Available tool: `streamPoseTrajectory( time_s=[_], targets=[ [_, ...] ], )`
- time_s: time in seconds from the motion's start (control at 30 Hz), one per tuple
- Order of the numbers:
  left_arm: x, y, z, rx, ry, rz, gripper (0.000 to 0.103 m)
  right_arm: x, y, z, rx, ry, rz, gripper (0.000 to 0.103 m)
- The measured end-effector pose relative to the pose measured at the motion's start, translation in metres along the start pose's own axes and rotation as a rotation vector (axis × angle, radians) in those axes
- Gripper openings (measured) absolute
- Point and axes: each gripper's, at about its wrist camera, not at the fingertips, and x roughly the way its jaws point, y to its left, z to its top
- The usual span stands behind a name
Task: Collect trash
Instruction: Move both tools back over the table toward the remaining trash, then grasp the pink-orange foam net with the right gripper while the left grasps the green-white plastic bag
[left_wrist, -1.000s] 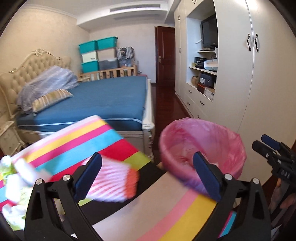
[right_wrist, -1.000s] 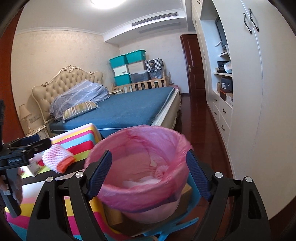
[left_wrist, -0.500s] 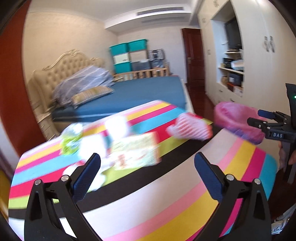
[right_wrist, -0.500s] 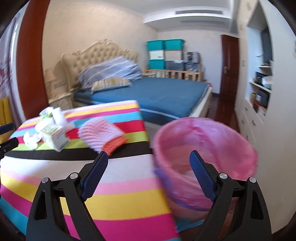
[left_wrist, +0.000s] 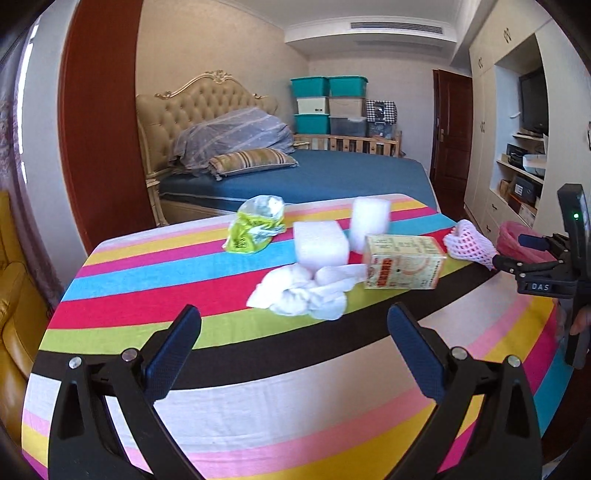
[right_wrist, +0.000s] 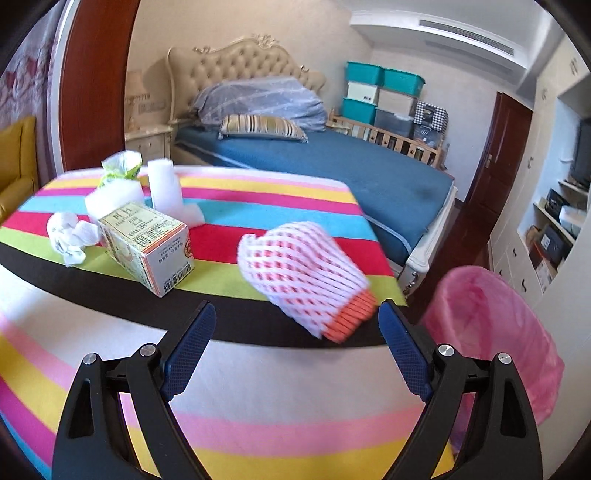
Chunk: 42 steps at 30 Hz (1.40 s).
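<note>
Both grippers are hovering with fingers spread wide and empty: the right gripper (right_wrist: 297, 325) facing the foam net (right_wrist: 303, 273) lying on the striped bench (right_wrist: 258, 387), the left gripper (left_wrist: 293, 339) facing the crumpled tissue (left_wrist: 303, 295).

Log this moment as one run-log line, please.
left gripper: open, empty | right gripper: open, empty, facing foam net | carton, tissue on table | bin: beside table

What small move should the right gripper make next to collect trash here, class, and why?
Probably ease the right gripper forward and close on the pink foam net. Its jaws are wide open and empty, the net lies just ahead of them on the striped table, and the pink-lined bin stands close on the right.
</note>
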Motion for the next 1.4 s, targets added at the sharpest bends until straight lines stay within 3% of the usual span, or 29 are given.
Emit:
streamPoseTrajectory(
  time_s=[0.23,0.5,0.63,0.77,1.03,1.4],
  targets=[
    [0.001,0.029,-0.002,-0.036,0.013,0.033,0.098,0.039,0.016,0.010,-0.048,0.109,-0.092,0.084],
    [0.019,0.056,0.017,-0.055,0.032,0.059,0.098,0.056,0.023,0.020,-0.111,0.127,-0.150,0.083],
    [0.042,0.069,0.027,-0.079,0.077,0.062,0.098,0.058,0.028,0.018,-0.140,0.134,-0.145,0.047],
    [0.063,0.078,0.038,-0.090,0.108,0.081,0.098,0.052,0.020,0.019,-0.106,0.109,-0.122,0.028],
    [0.115,0.095,0.061,-0.105,0.156,0.081,0.098,0.026,0.003,0.014,0.078,0.054,-0.007,0.025],
    [0.169,0.082,0.090,-0.080,0.178,-0.012,0.098,0.012,0.022,0.010,0.122,0.024,-0.056,0.025]
  ],
)
